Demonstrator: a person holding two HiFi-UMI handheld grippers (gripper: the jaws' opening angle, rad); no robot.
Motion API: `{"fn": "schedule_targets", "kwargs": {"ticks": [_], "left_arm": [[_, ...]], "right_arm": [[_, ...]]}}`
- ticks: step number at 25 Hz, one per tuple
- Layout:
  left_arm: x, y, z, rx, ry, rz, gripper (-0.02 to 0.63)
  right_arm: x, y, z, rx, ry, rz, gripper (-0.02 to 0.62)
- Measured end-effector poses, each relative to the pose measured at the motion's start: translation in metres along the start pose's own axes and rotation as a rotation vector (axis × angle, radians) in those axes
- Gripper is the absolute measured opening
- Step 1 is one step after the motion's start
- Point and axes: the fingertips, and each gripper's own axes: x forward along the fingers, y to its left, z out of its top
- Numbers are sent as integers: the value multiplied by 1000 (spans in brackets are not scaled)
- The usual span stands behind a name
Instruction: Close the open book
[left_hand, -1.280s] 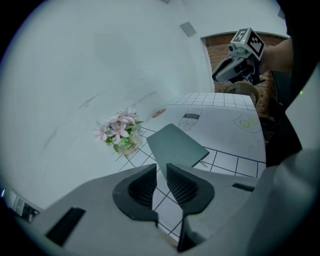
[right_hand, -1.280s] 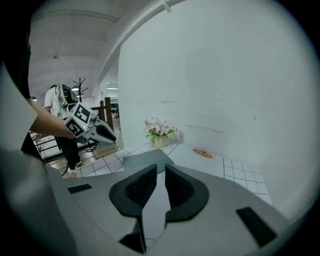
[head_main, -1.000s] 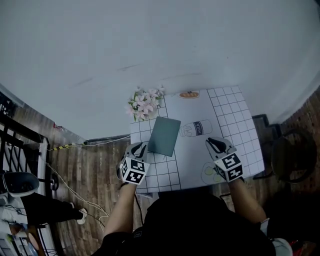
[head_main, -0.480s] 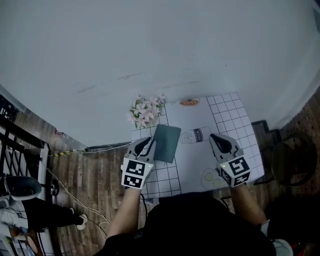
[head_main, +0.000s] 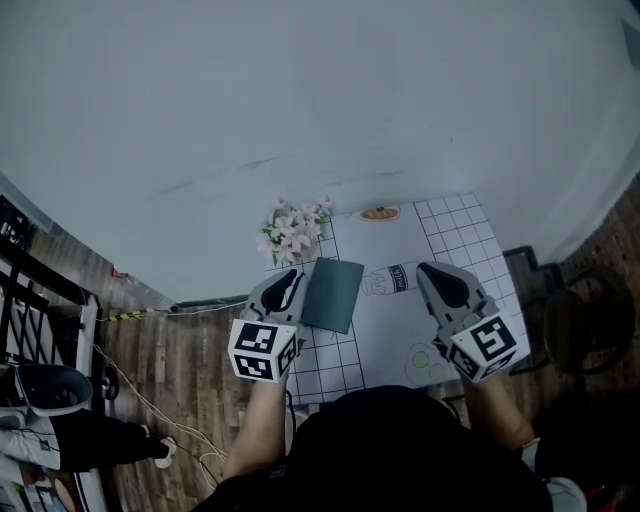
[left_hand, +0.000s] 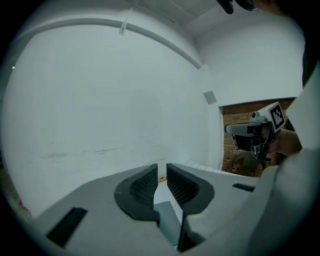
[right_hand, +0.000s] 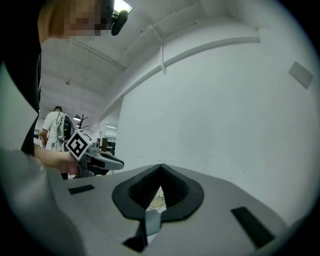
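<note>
**Visitor:** Where is the book at this moment?

**Onlooker:** The thin dark-teal book (head_main: 333, 294) lies closed and flat, cover up, on the left part of the white, grid-lined table top (head_main: 462, 238). Its far corner is near the bunch of pink and white flowers (head_main: 294, 232) at the table's far left corner.

**Visitor:** And the two tools?

**Onlooker:** A person stands at the table's near edge with a grey two-jaw tool in each hand. Seen from above, the left gripper (head_main: 292, 278) is just beside the book's left edge. I cannot tell from there whether it touches the cover. Its ribbed dark pads (left_hand: 144, 186) stand a narrow slit apart, with nothing pinched between them.

**Visitor:** The other one?

**Onlooker:** The right gripper (head_main: 432, 272) is over the table's right half, just beside the printed outline of a milk bottle (head_main: 388, 279) and well apart from the book. Its jaws are pressed together tip to tip and hold nothing.

**Visitor:** What surrounds them?

**Onlooker:** Both tools point towards the plain pale wall (head_main: 300, 100) behind the table. Brown plank flooring (head_main: 170, 350) shows to the left of the table, with a white cable (head_main: 130, 385) trailing across it.
</note>
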Motion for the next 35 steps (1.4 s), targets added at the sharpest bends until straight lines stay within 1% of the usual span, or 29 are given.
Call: {"fn": "schedule_targets", "kwargs": {"ticks": [7,13,20,29,35], "left_arm": [[2,2,11,-16,-23,-9,60],[1,4,10,-29,-28,1,60],[1,-2,3,-31,-15,-3,60],[-4,-4,-2,-32,-7,-1,60],[-3,-8,-7,-51,10,-15,60]], "right_arm": [[8,4,-2,7,19,28,3],[10,7,-5,-30,43,39,3],[5,-1,-9,53,26,48,3],[4,4,-15,67,37,48,3],[1,0,-15,78,42,39,3]]}}
